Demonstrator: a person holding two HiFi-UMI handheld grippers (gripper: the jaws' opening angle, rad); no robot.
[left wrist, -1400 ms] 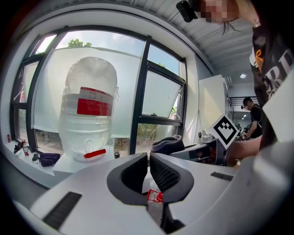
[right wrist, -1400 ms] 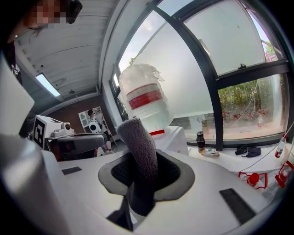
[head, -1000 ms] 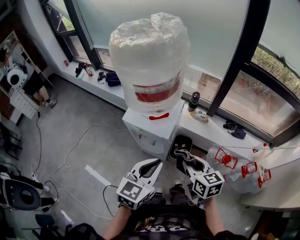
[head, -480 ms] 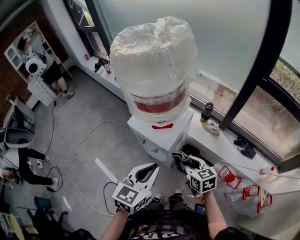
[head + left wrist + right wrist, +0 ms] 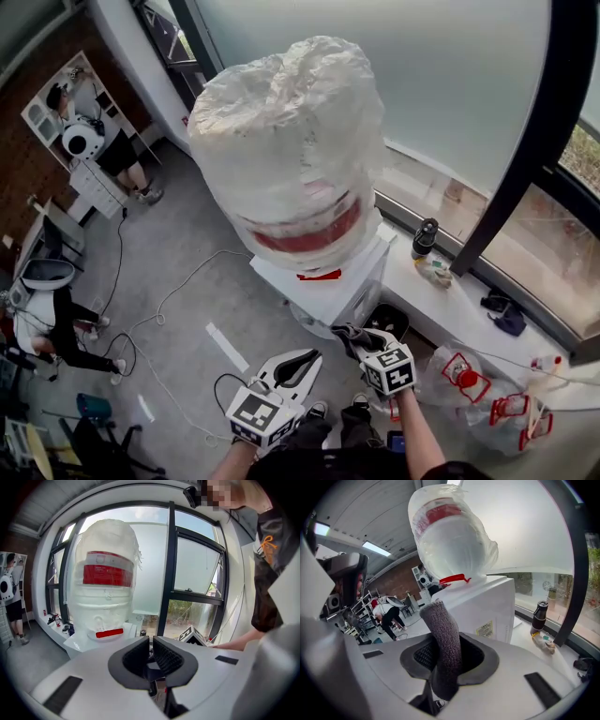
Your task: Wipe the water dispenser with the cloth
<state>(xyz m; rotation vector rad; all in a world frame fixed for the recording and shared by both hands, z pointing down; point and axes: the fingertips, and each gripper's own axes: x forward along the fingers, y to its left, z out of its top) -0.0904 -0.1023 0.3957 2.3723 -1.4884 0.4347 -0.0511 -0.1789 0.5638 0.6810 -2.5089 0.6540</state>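
Note:
The white water dispenser stands by the window sill, with a big upturned bottle wrapped in clear plastic on top. My right gripper is shut on a grey cloth, which sticks up between its jaws just short of the dispenser's front corner. The cloth shows as a dark bunch in the head view. Lower and to the left, my left gripper is shut and holds nothing. It points at the dispenser and the bottle.
A black flask and a dark bag lie on the sill. Empty jugs with red caps sit at the right. A black bin stands beside the dispenser, and cables run across the floor. People stand at the far left.
The view has closed in on the dispenser, so the bottle looms larger. Both grippers sit lower in the picture. The right one still holds the cloth.

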